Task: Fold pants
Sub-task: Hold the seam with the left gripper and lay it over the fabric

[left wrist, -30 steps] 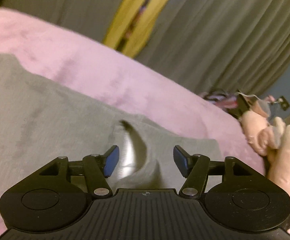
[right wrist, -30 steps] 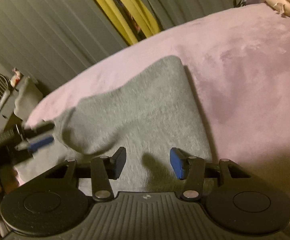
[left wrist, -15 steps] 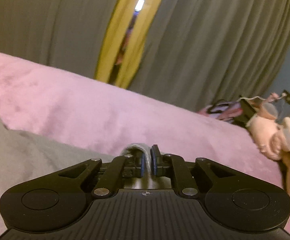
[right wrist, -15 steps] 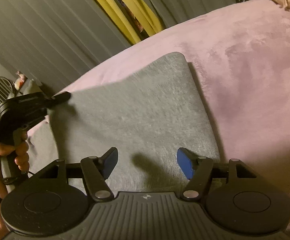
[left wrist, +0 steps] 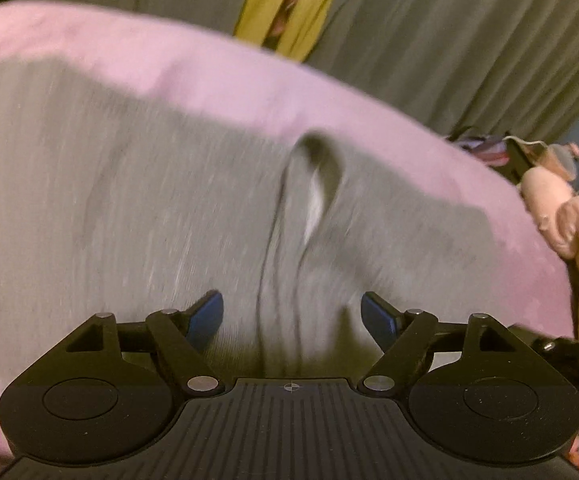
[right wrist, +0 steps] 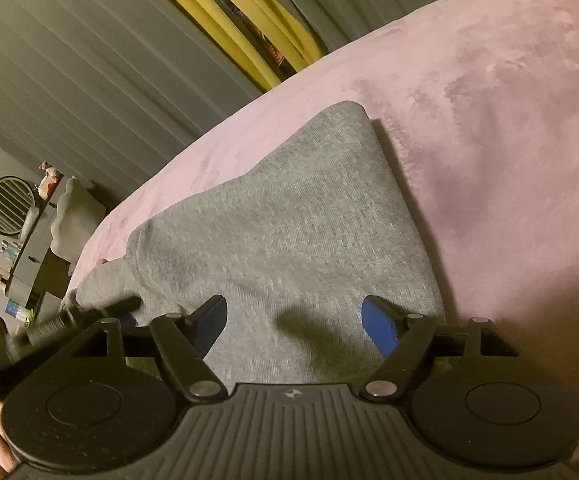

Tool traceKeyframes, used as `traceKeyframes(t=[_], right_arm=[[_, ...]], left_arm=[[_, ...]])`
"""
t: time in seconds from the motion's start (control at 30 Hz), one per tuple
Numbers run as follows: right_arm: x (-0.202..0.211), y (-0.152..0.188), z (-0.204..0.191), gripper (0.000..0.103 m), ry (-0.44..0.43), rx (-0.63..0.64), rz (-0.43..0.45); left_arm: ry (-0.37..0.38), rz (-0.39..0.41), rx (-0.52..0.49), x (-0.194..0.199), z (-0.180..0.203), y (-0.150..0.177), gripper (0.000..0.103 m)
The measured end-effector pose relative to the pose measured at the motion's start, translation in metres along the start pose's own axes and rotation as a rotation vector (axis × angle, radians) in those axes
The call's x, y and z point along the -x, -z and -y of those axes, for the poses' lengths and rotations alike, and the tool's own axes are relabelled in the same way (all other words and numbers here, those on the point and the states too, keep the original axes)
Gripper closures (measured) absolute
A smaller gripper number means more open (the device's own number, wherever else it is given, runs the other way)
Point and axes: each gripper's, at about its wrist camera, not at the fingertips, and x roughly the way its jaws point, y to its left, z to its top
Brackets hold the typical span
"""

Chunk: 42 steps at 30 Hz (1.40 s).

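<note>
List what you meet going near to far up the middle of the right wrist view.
Right gripper, jaws open with nothing between them → grey pants → pink blanket → grey curtain with its yellow lining.

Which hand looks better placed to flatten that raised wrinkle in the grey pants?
Probably the left: the wrinkle runs right ahead of its open left gripper. The right gripper faces smooth pants.
</note>
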Motion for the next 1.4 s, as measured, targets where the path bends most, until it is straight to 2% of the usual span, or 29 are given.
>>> traceKeyframes(t=[0.07, 0.1, 0.13, 0.2, 0.23, 0.4, 0.47, 0.57, 0.67, 0.83, 1.03, 1.13, 1.27, 1.4], right_arm=[[0.001, 0.001, -0.003, 0.027, 0.011, 0.017, 0.003], [0.002, 0.002, -0.004, 0.026, 0.018, 0.025, 0.007], [0.003, 0.003, -0.006, 0.025, 0.03, 0.037, 0.014], [0.004, 0.005, -0.01, 0.025, 0.053, 0.062, 0.028], [0.004, 0.005, -0.013, 0.024, 0.066, 0.076, 0.034], [0.002, 0.006, -0.017, 0.024, 0.101, 0.107, 0.041], [0.003, 0.006, -0.018, 0.023, 0.109, 0.11, 0.045], [0.004, 0.006, -0.018, 0.02, 0.118, 0.111, 0.051], [0.003, 0.006, -0.019, 0.019, 0.125, 0.118, 0.048], [0.0, 0.006, -0.019, 0.016, 0.126, 0.124, 0.044], [0.0, 0.006, -0.018, 0.014, 0.119, 0.113, 0.042], [0.0, 0.006, -0.019, 0.013, 0.116, 0.11, 0.043], [0.0, 0.006, -0.018, 0.013, 0.112, 0.104, 0.045], [-0.001, 0.006, -0.018, 0.013, 0.111, 0.101, 0.043]], left_arm=[[0.006, -0.002, 0.01, -0.003, 0.002, 0.007, 0.024], [0.015, -0.007, -0.006, -0.002, 0.005, 0.008, 0.03], [0.024, -0.015, -0.024, -0.006, 0.007, 0.008, 0.045], [0.004, -0.036, -0.063, -0.01, 0.01, 0.012, 0.058], [-0.021, -0.035, -0.081, -0.012, 0.011, 0.015, 0.069], [-0.044, -0.003, -0.061, -0.003, 0.008, 0.018, 0.084], [-0.061, 0.005, -0.052, 0.002, 0.005, 0.018, 0.085], [-0.061, 0.018, 0.005, 0.009, -0.004, 0.017, 0.075], [-0.046, 0.054, 0.069, 0.02, -0.014, 0.015, 0.074], [0.101, 0.037, 0.161, 0.029, -0.026, 0.016, 0.071], [0.178, -0.018, 0.148, 0.025, -0.019, 0.022, 0.069], [0.165, -0.034, 0.151, 0.021, -0.017, 0.022, 0.069], [0.203, -0.042, 0.189, 0.024, -0.023, 0.024, 0.069], [0.185, -0.06, 0.183, 0.025, -0.022, 0.026, 0.069]])
